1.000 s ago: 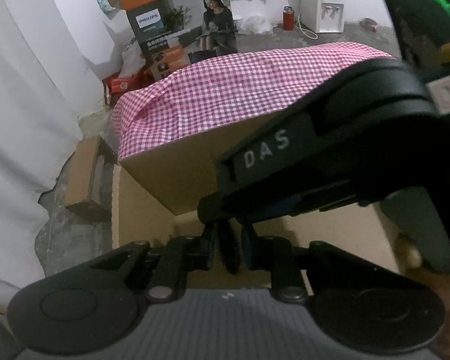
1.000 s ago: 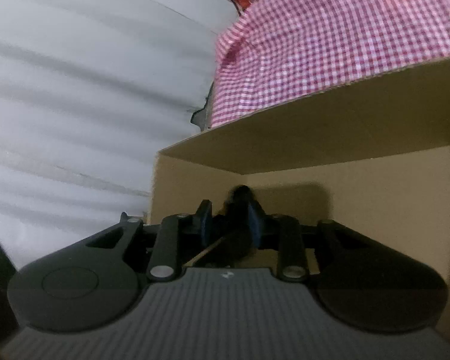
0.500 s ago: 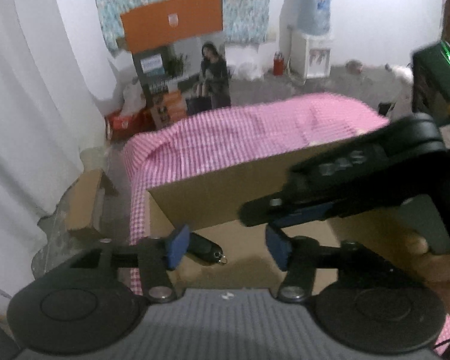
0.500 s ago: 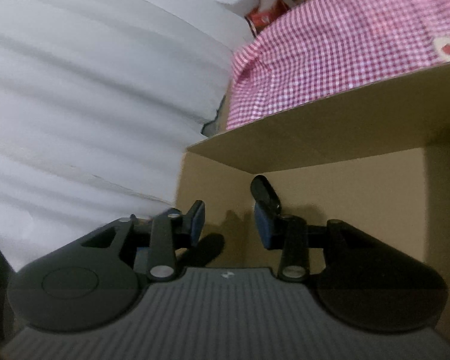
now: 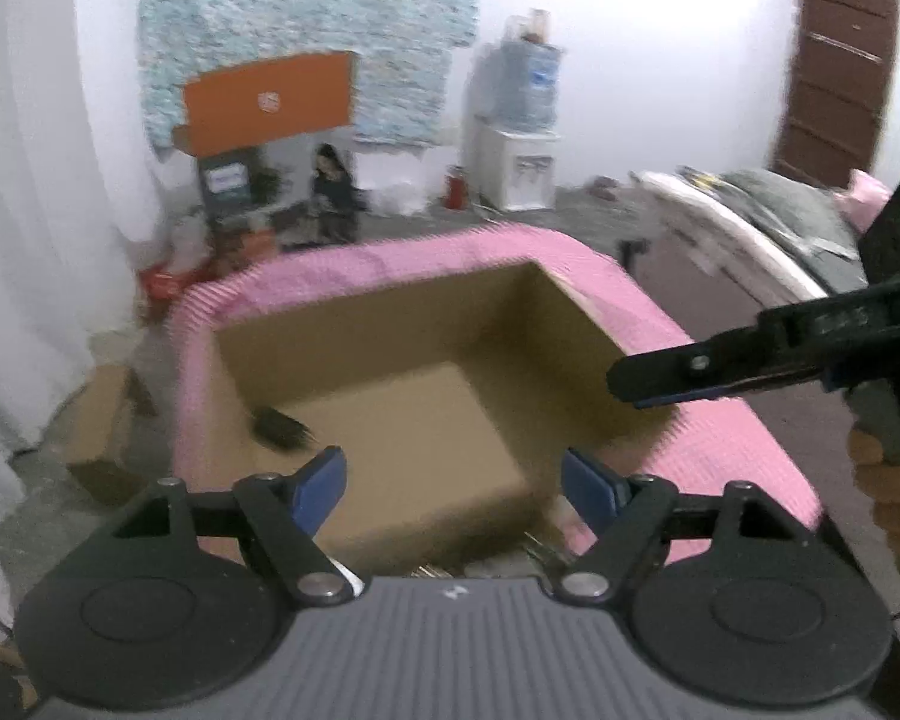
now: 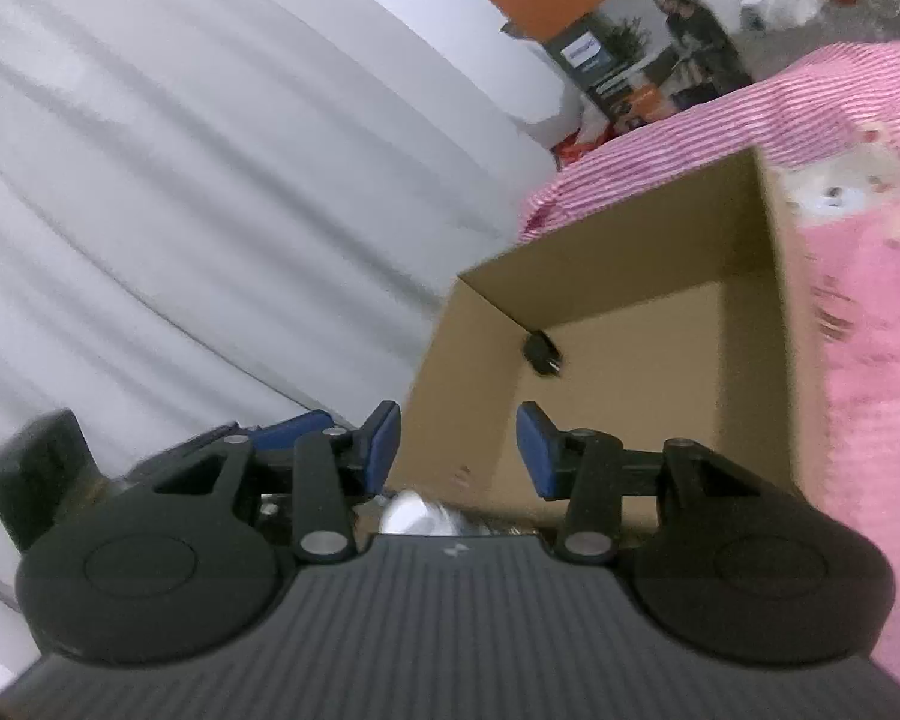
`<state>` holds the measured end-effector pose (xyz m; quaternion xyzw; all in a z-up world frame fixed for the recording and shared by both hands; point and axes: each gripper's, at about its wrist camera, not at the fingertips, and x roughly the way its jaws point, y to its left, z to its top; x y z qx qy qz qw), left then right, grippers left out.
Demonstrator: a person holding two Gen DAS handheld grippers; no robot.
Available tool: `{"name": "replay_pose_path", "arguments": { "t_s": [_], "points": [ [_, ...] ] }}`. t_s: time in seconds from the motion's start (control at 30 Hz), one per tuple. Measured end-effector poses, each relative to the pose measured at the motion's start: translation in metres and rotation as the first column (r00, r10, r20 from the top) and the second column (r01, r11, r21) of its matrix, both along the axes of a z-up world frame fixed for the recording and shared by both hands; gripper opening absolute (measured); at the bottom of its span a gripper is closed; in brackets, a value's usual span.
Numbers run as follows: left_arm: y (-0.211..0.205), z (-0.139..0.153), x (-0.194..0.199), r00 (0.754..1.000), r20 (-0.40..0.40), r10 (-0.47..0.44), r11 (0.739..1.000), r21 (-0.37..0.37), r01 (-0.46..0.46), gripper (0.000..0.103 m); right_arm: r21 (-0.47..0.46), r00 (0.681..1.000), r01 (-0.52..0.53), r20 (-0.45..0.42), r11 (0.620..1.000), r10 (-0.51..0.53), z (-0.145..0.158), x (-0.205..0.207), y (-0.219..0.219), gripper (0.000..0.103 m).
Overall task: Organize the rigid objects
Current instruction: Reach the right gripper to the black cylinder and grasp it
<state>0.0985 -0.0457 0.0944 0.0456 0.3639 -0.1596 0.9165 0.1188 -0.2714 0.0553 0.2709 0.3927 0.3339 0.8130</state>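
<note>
From the left wrist camera, the left gripper [image 5: 453,483] hangs above the near edge of an open cardboard box [image 5: 576,324] that sits on a table under a pink checked cloth [image 5: 732,438]. Its blue pads [image 5: 318,486] stand far apart and the jaws are opening, with nothing between them but the box floor below. A small dark object [image 5: 279,427] lies on the box floor against the left wall; blur makes its shape hard to read, though it may be a plug or adapter. The right gripper [image 5: 660,381] reaches in from the right over the box's right rim, held by a hand [image 5: 888,480], and its jaws cannot be judged from this side angle. A water dispenser [image 5: 519,144] stands at the far wall.

From the right wrist camera, the right gripper [image 6: 457,447] has its blue pads [image 6: 534,450] parted and the jaws are opening, empty. The cardboard box [image 6: 774,324] lies ahead, and the small dark object [image 6: 543,353] rests on its floor near the far left corner. The left gripper [image 6: 288,435] shows at lower left, beside a white curtain [image 6: 210,180].
</note>
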Motion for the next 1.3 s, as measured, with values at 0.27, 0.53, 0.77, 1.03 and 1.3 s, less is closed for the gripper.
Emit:
{"name": "replay_pose_path", "arguments": {
  "t_s": [0.27,0.53,0.77,1.03,1.3],
  "points": [
    [-0.059,-0.073,-0.027,0.983,-0.1,-0.152,0.988,-0.02,0.151,0.072,-0.225,0.998,0.002,-0.063,0.974,-0.017,-0.078,-0.046,-0.003,0.039],
    [-0.087,-0.125,-0.018,0.969,-0.182,-0.166,0.983,0.049,0.177,0.039,-0.346,0.994,-0.076,-0.104,0.935,0.043,-0.112,-0.037,0.022,0.024],
    [-0.092,-0.133,-0.01,0.962,-0.207,-0.18,0.98,0.049,0.194,0.038,-0.379,0.987,-0.132,-0.137,0.916,0.086,-0.124,-0.023,0.038,0.02],
    [-0.102,-0.136,-0.002,0.954,-0.225,-0.197,0.977,0.04,0.211,0.038,-0.406,0.988,-0.122,-0.136,0.906,0.073,-0.123,-0.02,0.034,0.02],
    [-0.116,-0.141,0.01,0.93,-0.267,-0.253,0.964,0.004,0.264,0.041,-0.347,0.982,-0.06,-0.187,0.936,-0.006,-0.128,-0.024,0.006,0.021]
  ]
}}
